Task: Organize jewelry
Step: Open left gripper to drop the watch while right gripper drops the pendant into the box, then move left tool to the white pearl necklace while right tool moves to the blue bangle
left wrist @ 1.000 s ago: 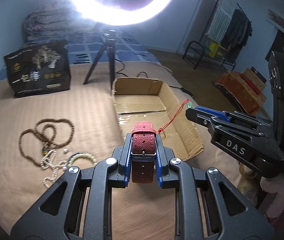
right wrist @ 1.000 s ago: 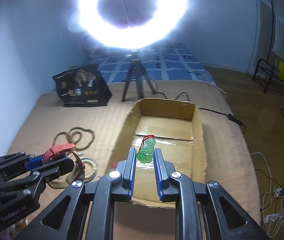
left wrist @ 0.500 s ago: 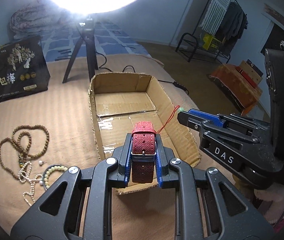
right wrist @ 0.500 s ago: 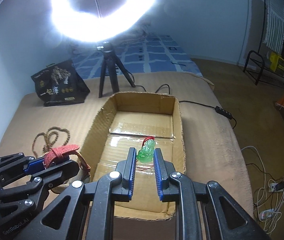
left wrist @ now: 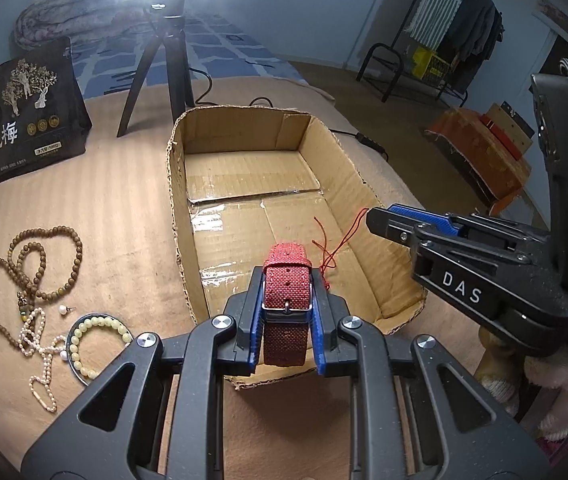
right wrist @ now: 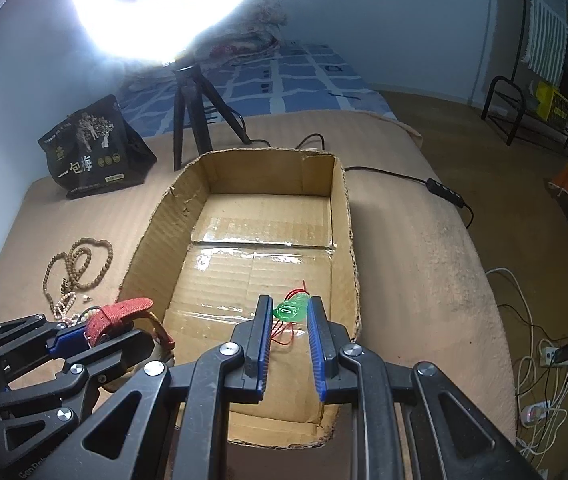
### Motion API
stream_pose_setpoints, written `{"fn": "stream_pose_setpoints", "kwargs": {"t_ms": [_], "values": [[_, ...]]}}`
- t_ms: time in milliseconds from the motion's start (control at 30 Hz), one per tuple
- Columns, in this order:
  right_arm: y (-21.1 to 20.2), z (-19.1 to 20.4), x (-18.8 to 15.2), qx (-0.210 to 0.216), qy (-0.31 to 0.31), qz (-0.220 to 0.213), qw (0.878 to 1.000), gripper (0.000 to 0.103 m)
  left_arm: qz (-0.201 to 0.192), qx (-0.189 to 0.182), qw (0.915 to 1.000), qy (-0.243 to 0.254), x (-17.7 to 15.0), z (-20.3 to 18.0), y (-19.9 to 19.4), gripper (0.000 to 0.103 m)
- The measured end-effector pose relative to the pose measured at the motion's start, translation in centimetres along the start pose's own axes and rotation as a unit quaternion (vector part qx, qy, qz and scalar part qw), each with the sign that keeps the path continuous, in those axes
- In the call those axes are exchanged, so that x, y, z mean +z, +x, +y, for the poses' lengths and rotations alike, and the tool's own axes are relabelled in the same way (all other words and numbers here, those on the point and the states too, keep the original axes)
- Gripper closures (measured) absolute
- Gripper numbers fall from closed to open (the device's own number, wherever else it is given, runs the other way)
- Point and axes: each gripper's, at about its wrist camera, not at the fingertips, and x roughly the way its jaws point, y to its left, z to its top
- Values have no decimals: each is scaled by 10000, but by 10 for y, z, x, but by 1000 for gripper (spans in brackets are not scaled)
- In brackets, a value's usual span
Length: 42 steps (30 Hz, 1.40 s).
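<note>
My left gripper (left wrist: 287, 280) is shut on a red woven strap (left wrist: 287, 284) and holds it over the near end of the open cardboard box (left wrist: 179, 184). The strap also shows in the right wrist view (right wrist: 117, 314). My right gripper (right wrist: 290, 312) has widened its jaws around a green pendant (right wrist: 292, 310) on a red cord, low over the box floor (right wrist: 267, 240). The cord (left wrist: 330, 244) trails into the box in the left wrist view. I cannot tell whether the pendant is still held.
A brown bead necklace (left wrist: 31, 264), a pearl strand (left wrist: 39, 344) and a pale bead bracelet (left wrist: 91, 340) lie on the tan blanket left of the box. A black bag (left wrist: 23, 112) and a ring light tripod (left wrist: 163, 52) stand behind.
Both grippers have moved forward and down over the box. The right gripper's jaws have spread apart, and the green pendant has tipped over between them.
</note>
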Motion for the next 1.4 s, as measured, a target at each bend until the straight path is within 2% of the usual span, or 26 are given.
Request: {"fn": "stream_pose_setpoints", "kwargs": {"t_ms": [100,167,233,267,300,333,500,700,1000,1400], "values": [[1,-1,0,8,41,14,10000,86,18,73,10000,36,0,-1,-1,84],[1,-1,0,-20,40,4,10000,78,43,86,10000,26,0,-1,-1,73],[-1,-1,0,-82,54,-16,10000,54,15,166,9999,7,0,1,-3,46],[-2,-1,0,-109,72,-44,9999,46,-36,208,9998,-18,0,3,-5,43],[-3,-1,0,-132,86,-87,9998,34,-66,231,9997,-34,0,4,-7,41],[-6,-1,1,-176,99,-145,9997,27,-76,248,9997,-49,0,6,-8,41],[-10,-4,3,-212,171,-232,9994,17,-107,328,9994,-101,-1,13,-13,41],[-13,-3,4,-153,228,-268,9993,13,-131,405,9990,-99,-6,21,-23,41],[-26,9,8,65,205,-447,9988,12,-267,562,9980,-103,-12,40,-52,41],[-32,48,13,577,-112,-533,9968,12,-372,985,9931,-508,-24,112,-94,41]]}}
